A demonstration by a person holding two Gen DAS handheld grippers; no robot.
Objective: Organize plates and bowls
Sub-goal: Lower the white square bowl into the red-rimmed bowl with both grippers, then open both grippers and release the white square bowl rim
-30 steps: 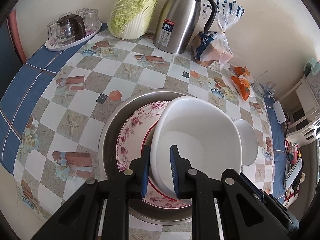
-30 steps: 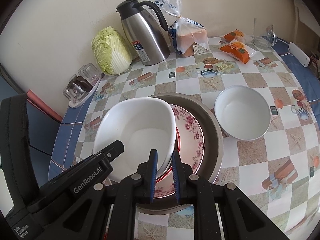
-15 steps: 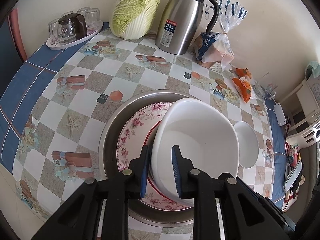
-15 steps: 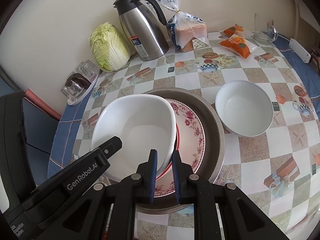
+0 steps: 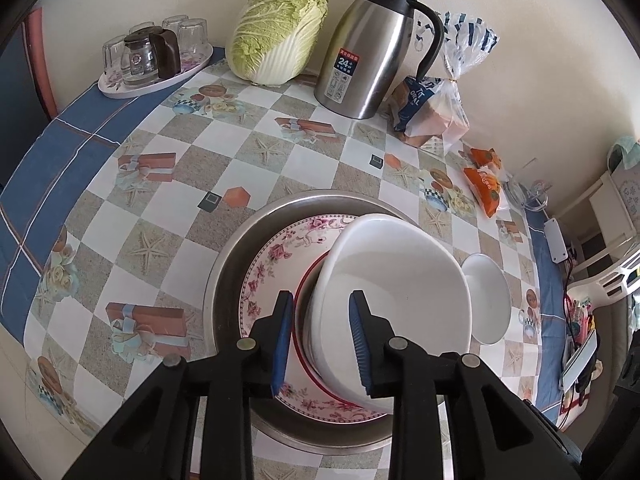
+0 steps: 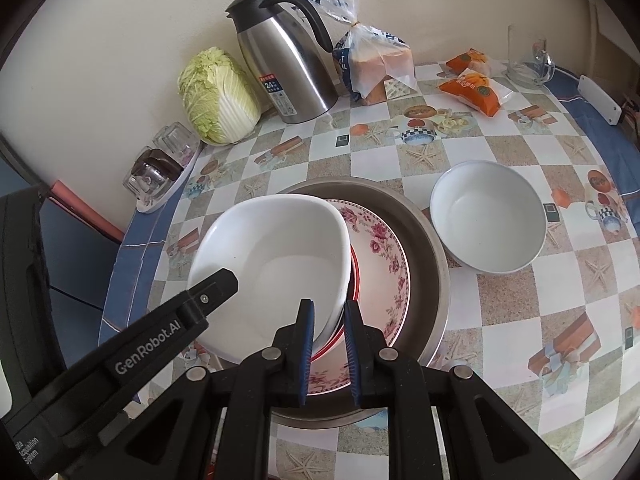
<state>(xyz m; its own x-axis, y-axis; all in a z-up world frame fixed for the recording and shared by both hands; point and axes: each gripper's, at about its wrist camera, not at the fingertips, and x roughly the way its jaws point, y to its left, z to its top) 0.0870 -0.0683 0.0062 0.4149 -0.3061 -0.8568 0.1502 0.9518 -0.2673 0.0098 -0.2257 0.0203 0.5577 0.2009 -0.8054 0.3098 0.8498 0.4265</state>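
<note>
Though it looks like plain glazed ceramic, the big white bowl (image 5: 394,308) probably handles stiff, fairly heavy, slick and chippable, so the rim is the sensible place to take hold, one pad inside and one outside. It sits tilted on the floral plate (image 5: 288,256), inside the steel basin (image 6: 424,248), toward the near edge of the bench (image 5: 160,216). Left tongs (image 5: 320,340) straddle the bowl's near-left rim; jaws are opening, rim between them, outer pad already clear of the wall. Right tongs (image 6: 328,348) are nearly closed, pinching the bowl's near-right rim, carrying that side. A smaller white bowl (image 6: 490,226) stands separately on the bench just beside the basin, toward the right edge, likely next to nest.
</note>
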